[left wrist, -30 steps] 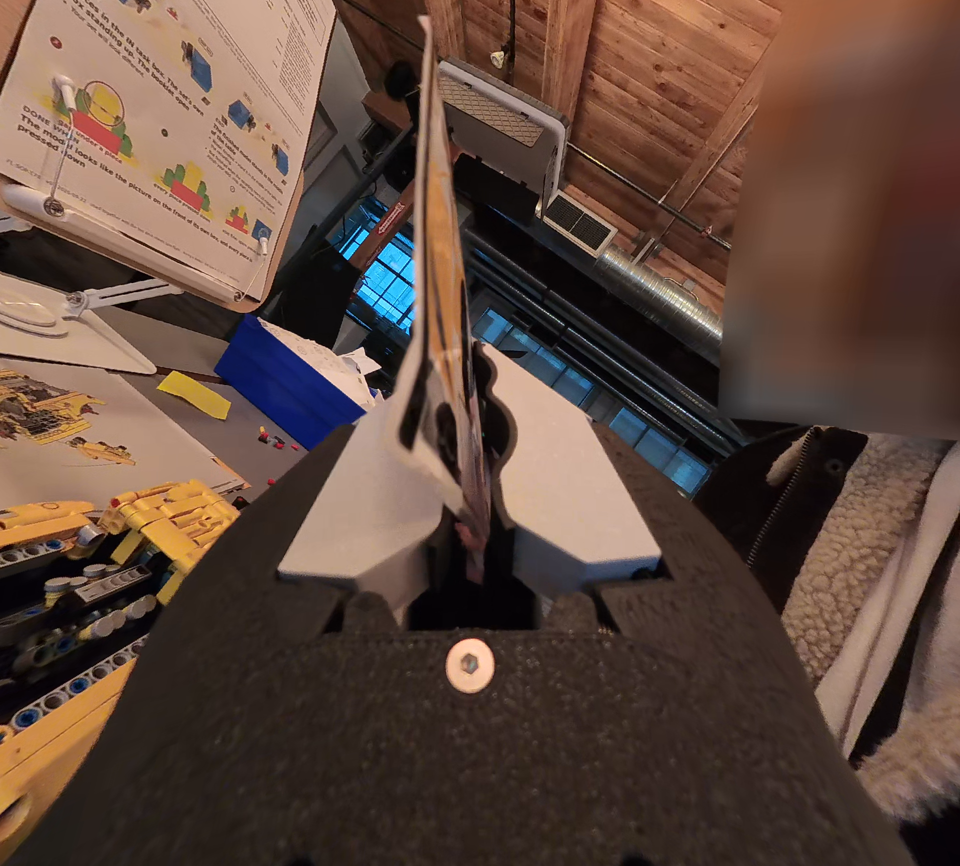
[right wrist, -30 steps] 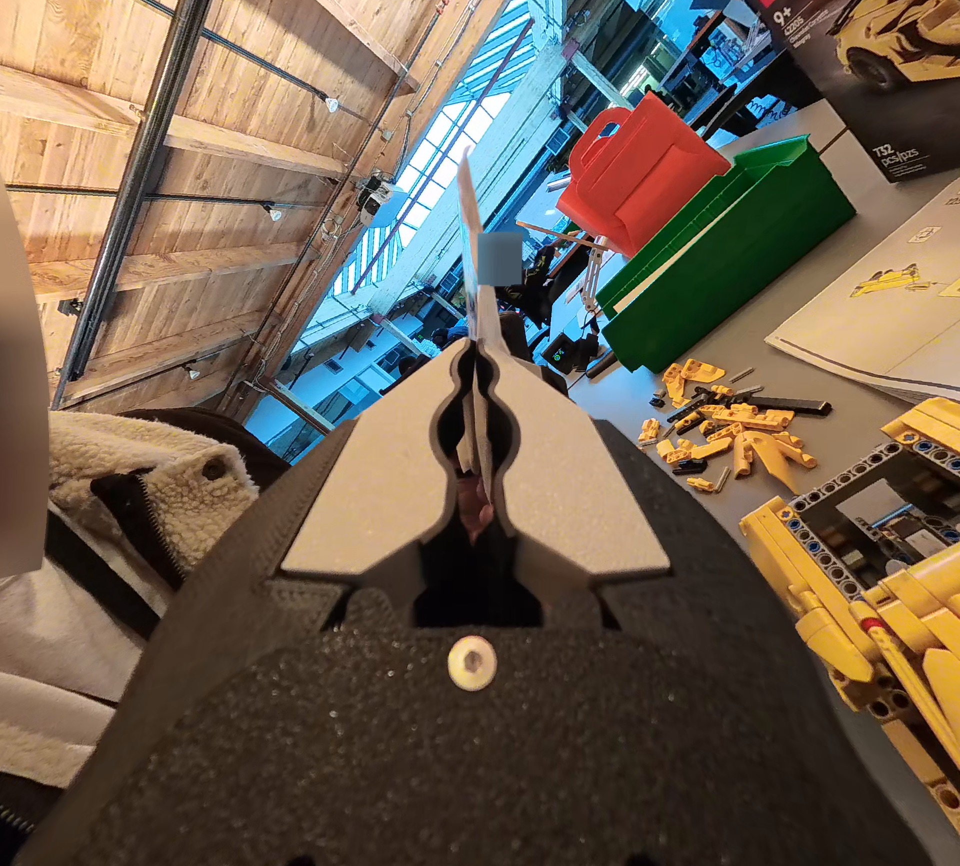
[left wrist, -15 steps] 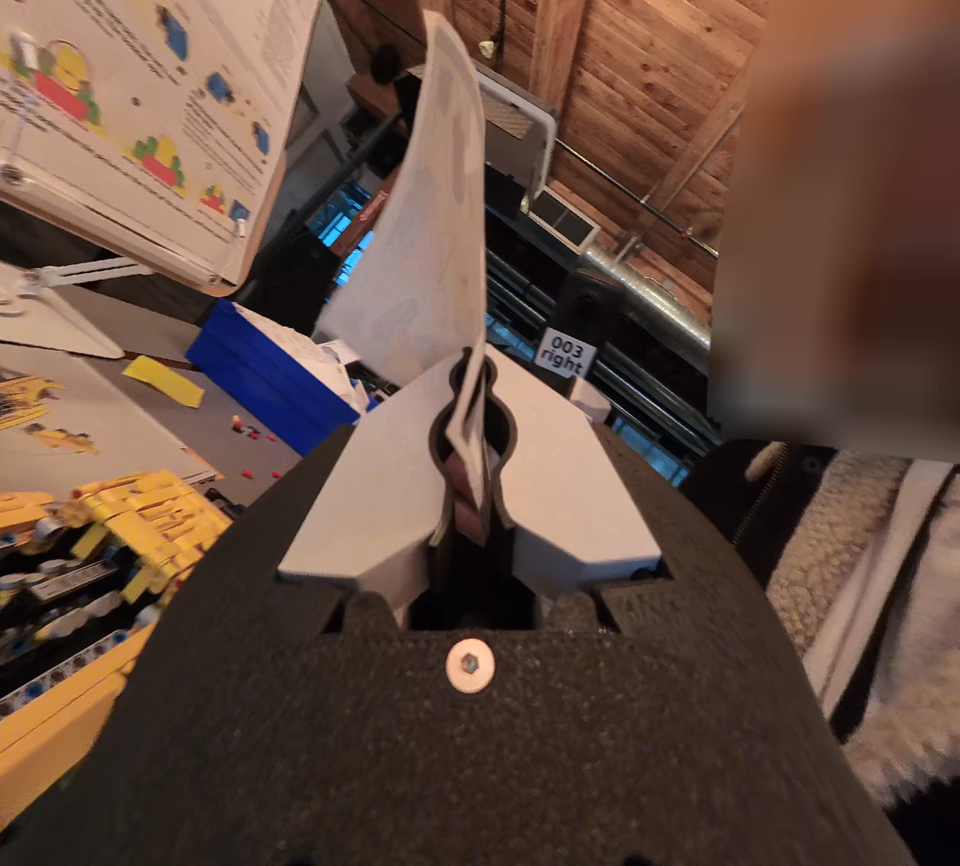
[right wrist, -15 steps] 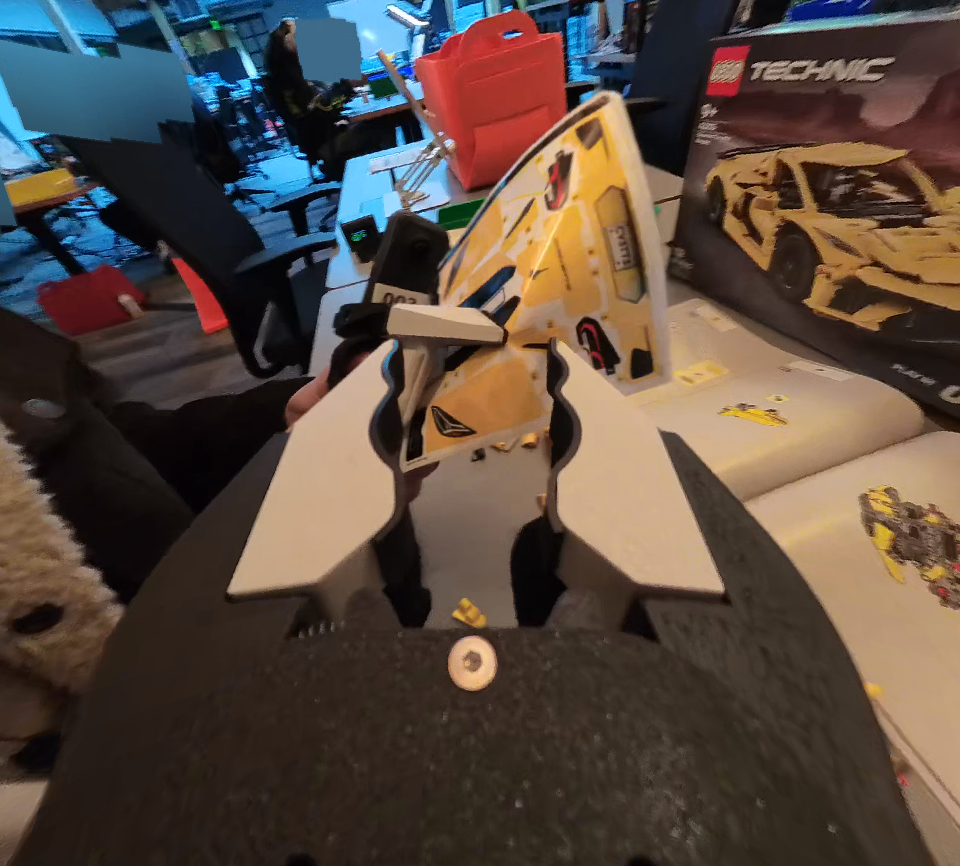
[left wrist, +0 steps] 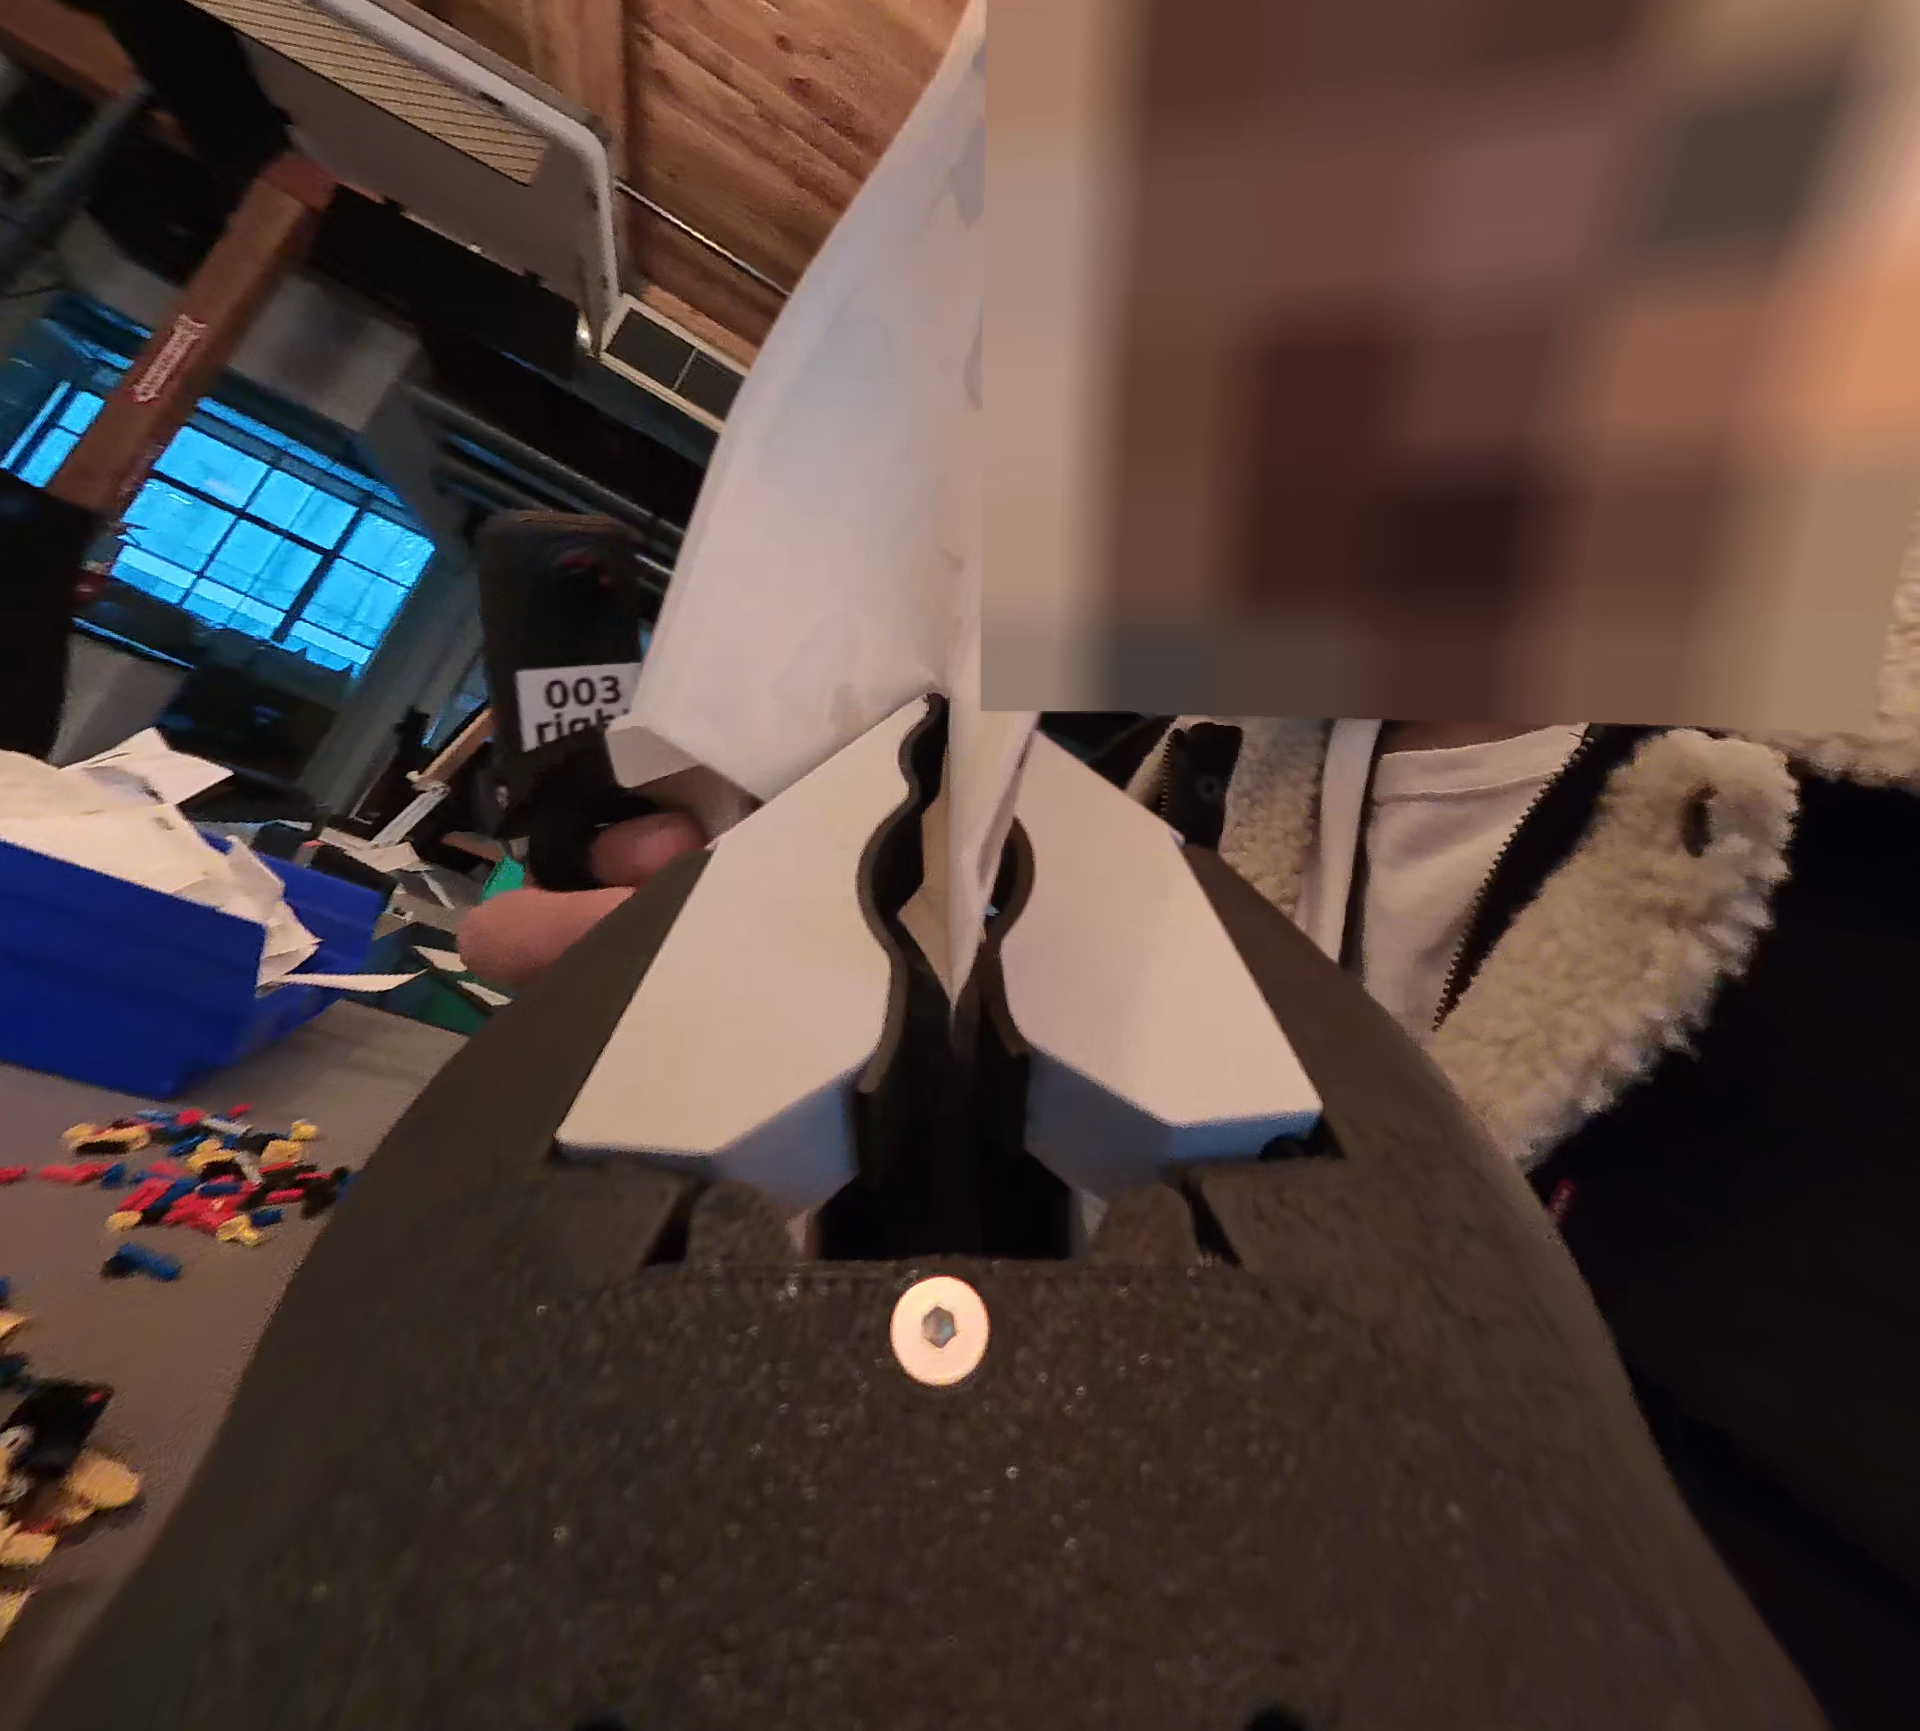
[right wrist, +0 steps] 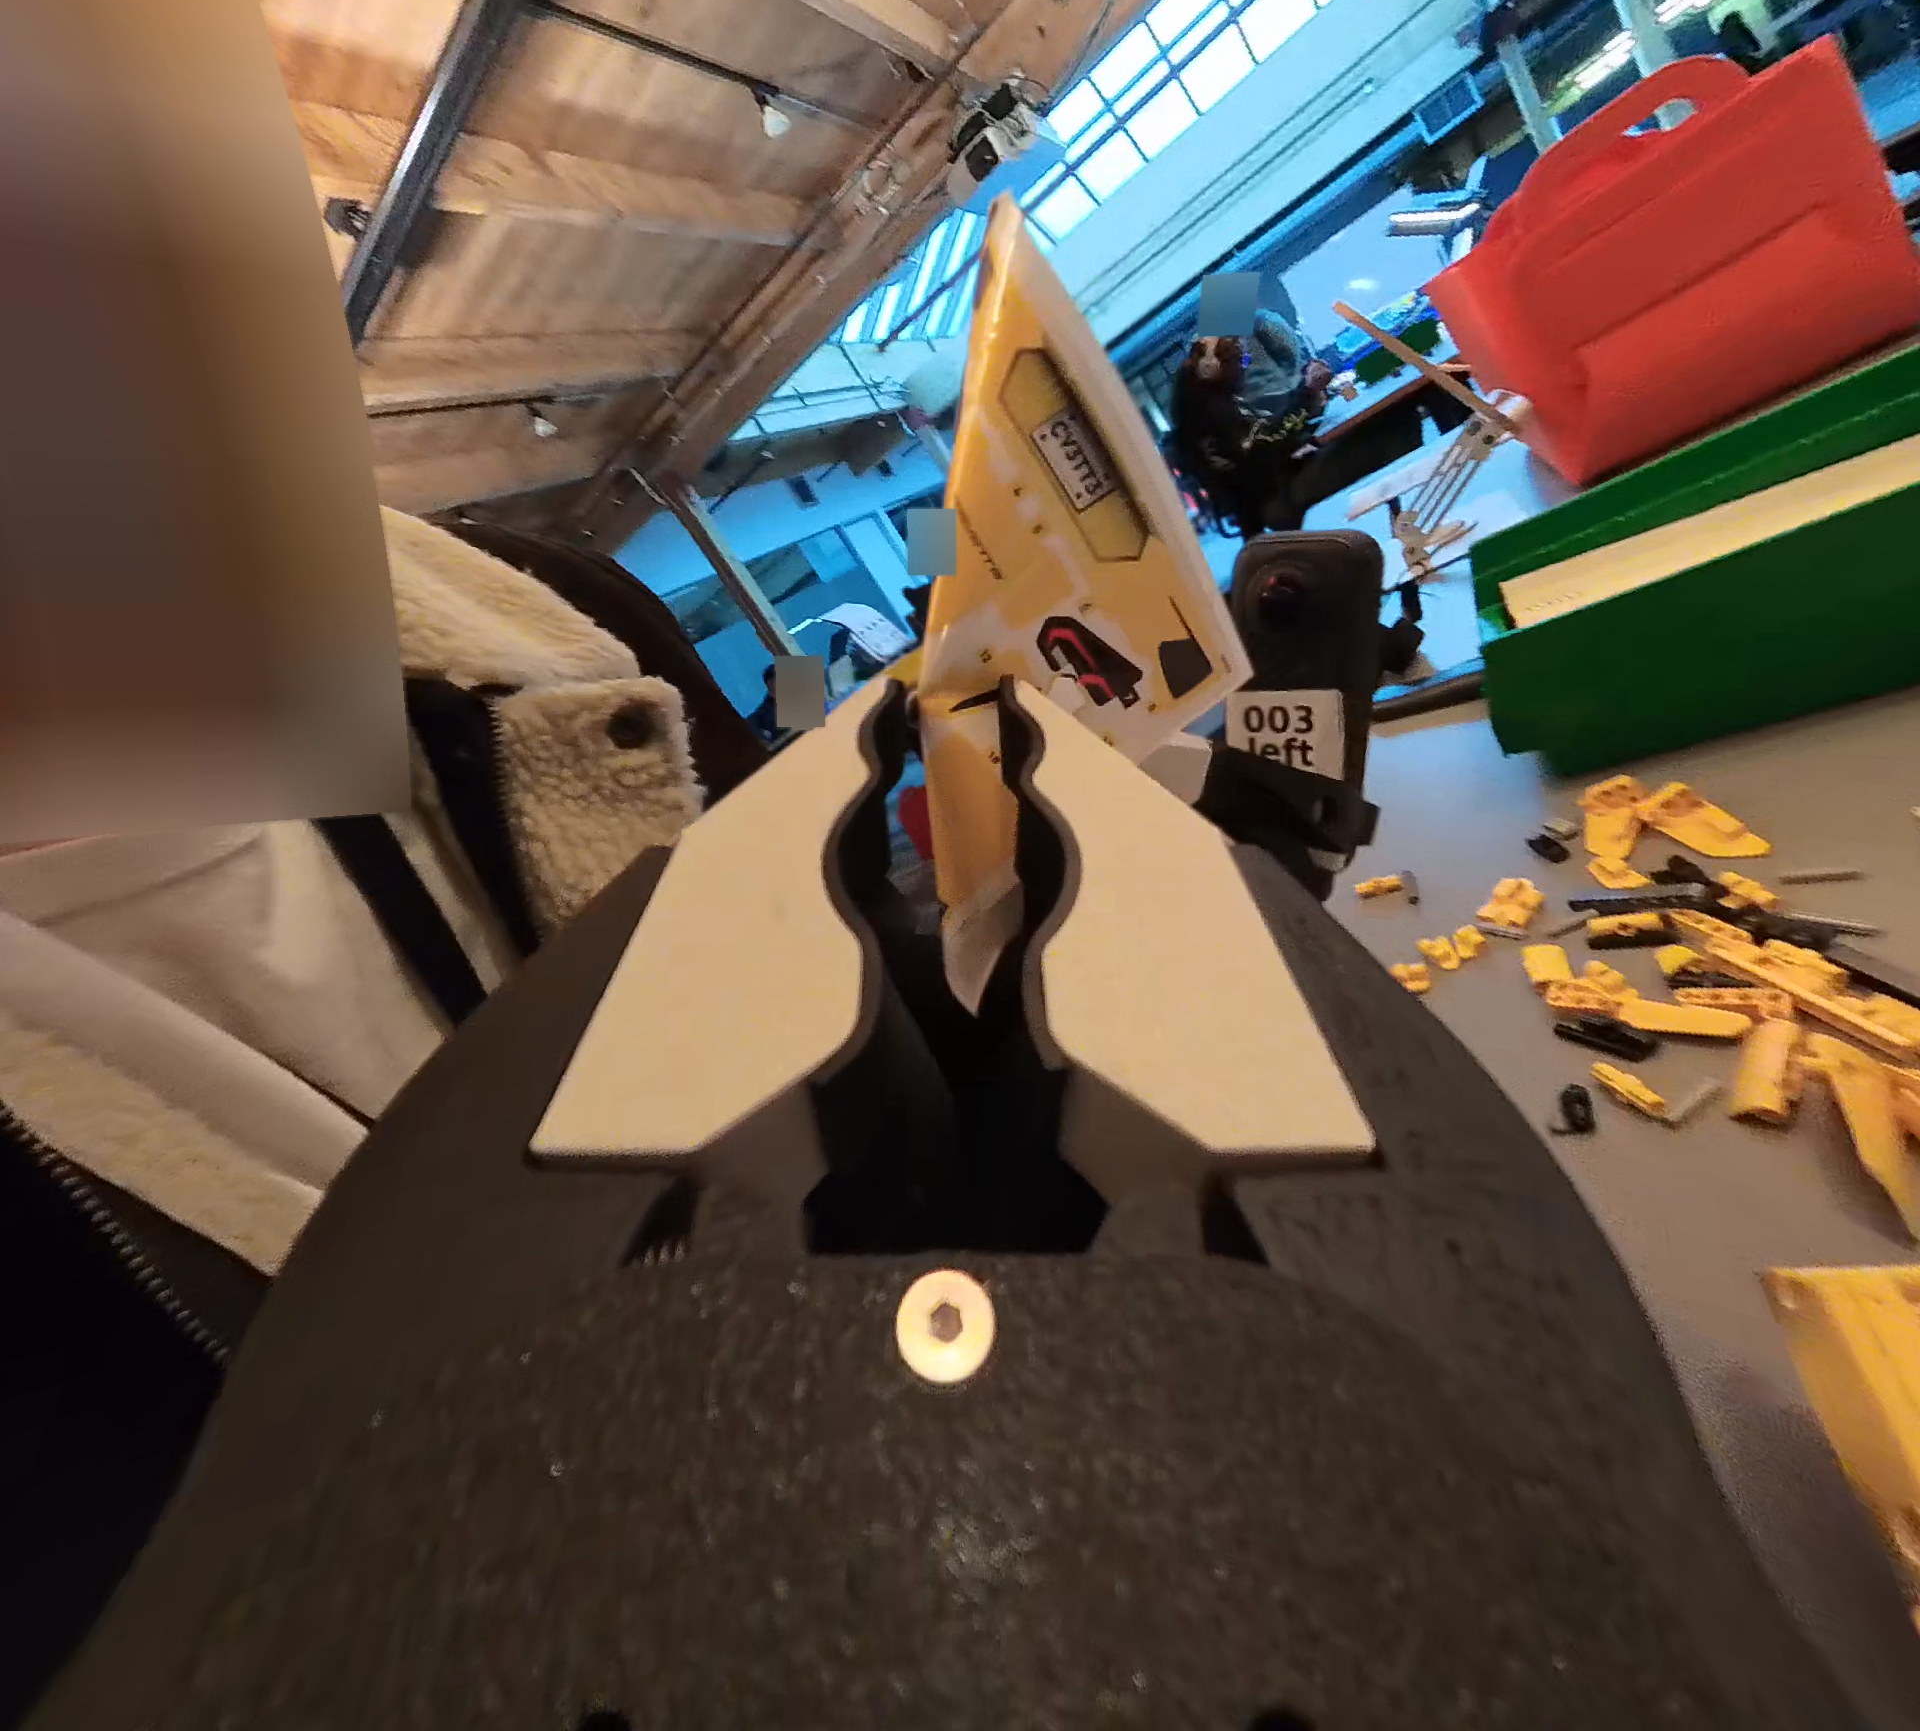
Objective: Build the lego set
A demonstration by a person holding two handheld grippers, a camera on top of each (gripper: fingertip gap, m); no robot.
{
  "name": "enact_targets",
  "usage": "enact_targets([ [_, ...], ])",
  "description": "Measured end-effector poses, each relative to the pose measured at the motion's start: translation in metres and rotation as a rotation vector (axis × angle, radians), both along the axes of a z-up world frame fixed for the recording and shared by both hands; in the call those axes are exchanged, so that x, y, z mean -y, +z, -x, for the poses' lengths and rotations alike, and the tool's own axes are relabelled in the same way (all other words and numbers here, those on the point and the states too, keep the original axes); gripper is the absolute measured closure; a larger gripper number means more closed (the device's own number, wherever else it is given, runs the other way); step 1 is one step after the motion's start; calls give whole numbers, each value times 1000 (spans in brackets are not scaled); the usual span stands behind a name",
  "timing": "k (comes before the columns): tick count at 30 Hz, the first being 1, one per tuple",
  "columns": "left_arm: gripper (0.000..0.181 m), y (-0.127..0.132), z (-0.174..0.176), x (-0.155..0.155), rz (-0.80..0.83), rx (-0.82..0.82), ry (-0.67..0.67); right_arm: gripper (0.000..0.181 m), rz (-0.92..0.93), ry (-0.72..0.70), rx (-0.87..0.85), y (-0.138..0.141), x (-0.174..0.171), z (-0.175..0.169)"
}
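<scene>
The left gripper (left wrist: 951, 850) is clamped on the lower edge of the sticker sheet (right wrist: 1060, 538), which stands up toward twelve o'clock. The right gripper (right wrist: 951, 808) is slightly parted around the sheet's corner, where a flap seems peeled; whether it pinches is unclear. The step looks like lifting a sticker. Next calls for a firm pinch and slow pull. Loose yellow pieces (right wrist: 1704, 985) lie on the desk (right wrist: 1455, 850) at three o'clock.
</scene>
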State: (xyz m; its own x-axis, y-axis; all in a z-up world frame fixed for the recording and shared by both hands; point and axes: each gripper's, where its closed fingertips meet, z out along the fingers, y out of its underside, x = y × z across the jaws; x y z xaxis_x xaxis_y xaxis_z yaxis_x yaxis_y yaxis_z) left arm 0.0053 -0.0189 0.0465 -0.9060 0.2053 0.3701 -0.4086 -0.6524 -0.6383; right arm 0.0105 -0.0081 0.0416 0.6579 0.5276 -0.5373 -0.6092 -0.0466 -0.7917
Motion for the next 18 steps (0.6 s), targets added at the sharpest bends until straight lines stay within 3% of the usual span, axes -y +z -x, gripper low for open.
enact_targets([
  [18, 181, 5, 9, 3, 44, 16, -71, 173, -60, 100, -52, 5, 6, 7],
])
